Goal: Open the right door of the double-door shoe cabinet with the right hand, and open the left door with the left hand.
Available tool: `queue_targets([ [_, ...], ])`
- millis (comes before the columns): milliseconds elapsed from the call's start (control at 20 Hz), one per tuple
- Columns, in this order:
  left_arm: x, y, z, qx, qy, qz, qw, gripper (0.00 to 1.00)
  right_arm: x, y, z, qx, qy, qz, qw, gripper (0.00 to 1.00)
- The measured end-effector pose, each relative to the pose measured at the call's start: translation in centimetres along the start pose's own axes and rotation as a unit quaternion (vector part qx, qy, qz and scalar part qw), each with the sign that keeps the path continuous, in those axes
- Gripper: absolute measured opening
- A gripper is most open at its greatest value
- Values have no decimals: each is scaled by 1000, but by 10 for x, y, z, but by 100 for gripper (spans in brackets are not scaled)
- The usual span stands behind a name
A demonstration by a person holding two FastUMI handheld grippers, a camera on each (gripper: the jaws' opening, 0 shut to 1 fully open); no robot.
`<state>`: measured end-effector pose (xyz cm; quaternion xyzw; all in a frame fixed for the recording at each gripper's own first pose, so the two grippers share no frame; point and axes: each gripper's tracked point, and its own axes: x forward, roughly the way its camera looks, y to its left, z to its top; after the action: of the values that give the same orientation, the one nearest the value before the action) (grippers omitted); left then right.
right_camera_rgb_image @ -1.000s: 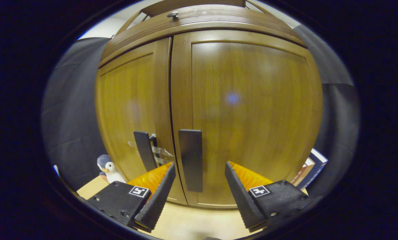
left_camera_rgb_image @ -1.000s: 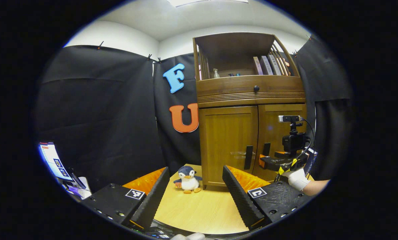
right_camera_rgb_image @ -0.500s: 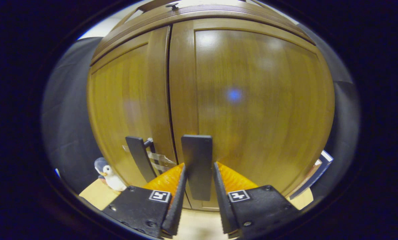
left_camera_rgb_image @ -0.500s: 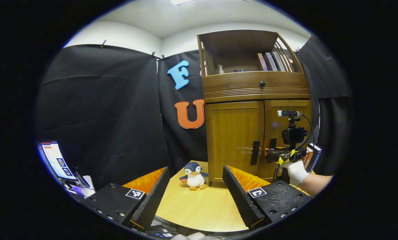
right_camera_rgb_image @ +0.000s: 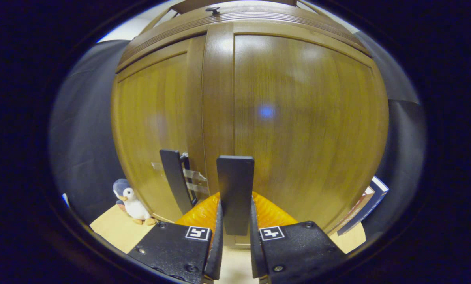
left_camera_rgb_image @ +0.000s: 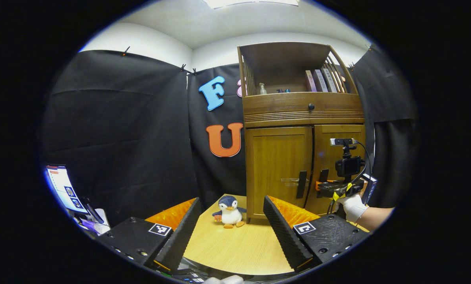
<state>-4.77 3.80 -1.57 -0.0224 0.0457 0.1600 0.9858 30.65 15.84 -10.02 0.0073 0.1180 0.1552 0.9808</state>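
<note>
1. Since half a second ago, the right gripper (right_camera_rgb_image: 235,240) has closed further: its two fingers now press on both sides of the right door handle (right_camera_rgb_image: 235,193), and the right door (right_camera_rgb_image: 298,118) stands slightly ajar from the left door (right_camera_rgb_image: 152,130).
2. The shoe cabinet (left_camera_rgb_image: 302,110) stands on the wooden table (left_camera_rgb_image: 235,244), against the black cloth wall.
3. The left door's handle (right_camera_rgb_image: 175,179) is free, just beside the clamped one.
4. The left gripper (left_camera_rgb_image: 231,232) hangs well apart from the cabinet, above the table, with its fingers wide apart and nothing between them.
5. A gloved hand (left_camera_rgb_image: 351,207) holds the right gripper at the cabinet.
6. A penguin toy (left_camera_rgb_image: 229,207) stands near the cabinet's left corner.
</note>
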Motion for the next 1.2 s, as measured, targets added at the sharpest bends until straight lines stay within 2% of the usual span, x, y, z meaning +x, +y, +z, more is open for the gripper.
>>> queue_targets([
  [300, 3, -4, 0, 5, -7, -35, 999, 96, -44, -6, -15, -5, 4, 27, 1000, 33],
  [450, 5, -12, 0, 5, -9, -60, 998, 96, -64, -14, -22, -5, 8, 29, 1000, 32],
  [950, 8, -41, -1, 4, -23, -137, 990, 96, -135, -48, -44, 15, 9, 5, 1000, 30],
  [1200, 8, -58, -6, 7, -19, -169, 985, 96, -165, -72, -51, 20, 5, -23, 1000, 27],
])
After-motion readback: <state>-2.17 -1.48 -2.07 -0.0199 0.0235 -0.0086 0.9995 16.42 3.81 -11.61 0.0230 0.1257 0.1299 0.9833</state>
